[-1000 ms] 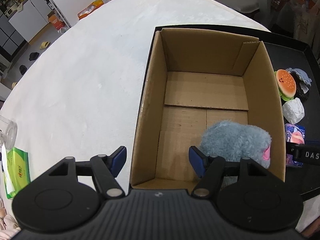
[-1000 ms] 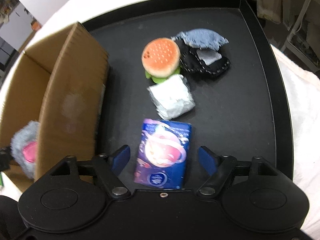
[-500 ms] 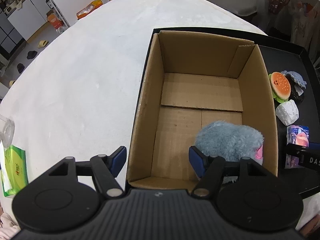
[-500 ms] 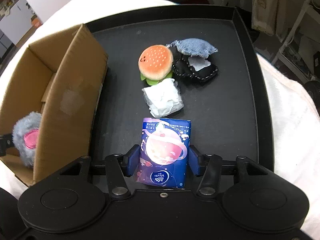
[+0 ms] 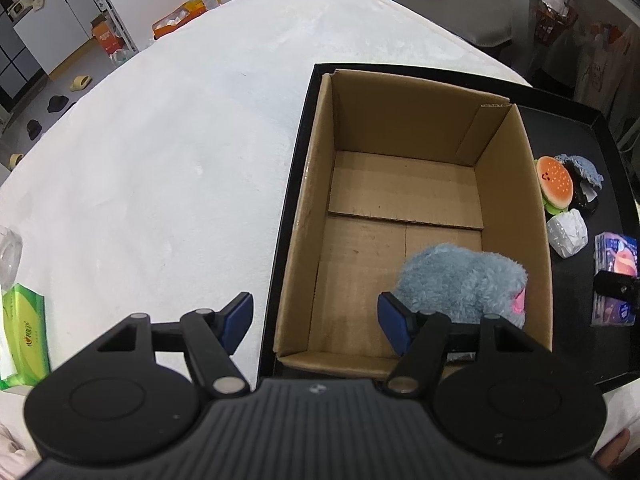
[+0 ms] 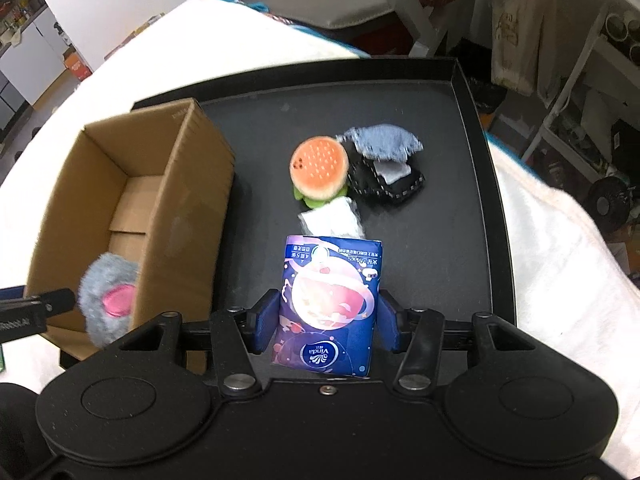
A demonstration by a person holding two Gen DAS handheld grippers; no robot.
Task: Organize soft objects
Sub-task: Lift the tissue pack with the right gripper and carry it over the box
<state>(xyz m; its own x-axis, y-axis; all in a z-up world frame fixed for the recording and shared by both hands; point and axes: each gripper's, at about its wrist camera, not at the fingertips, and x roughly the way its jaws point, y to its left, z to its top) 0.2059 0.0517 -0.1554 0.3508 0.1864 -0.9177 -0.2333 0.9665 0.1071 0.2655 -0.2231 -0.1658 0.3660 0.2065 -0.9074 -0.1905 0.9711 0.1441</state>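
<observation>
The blue tissue pack (image 6: 330, 304) sits clamped between the blue pads of the right gripper (image 6: 326, 326), whose jaws have just been closing onto it; it is held above the black tray (image 6: 476, 184). Beyond it on the tray lie a white wrapped bundle (image 6: 332, 220), a burger plush (image 6: 319, 168) and a black-and-denim pouch (image 6: 384, 172), clustered together. The cardboard box (image 5: 312, 216) stands on the tray's left side, holding a grey-blue fluffy toy (image 5: 460, 276). The left gripper (image 5: 316, 320) hovers spread wide over the box's near left wall, gripping nothing.
</observation>
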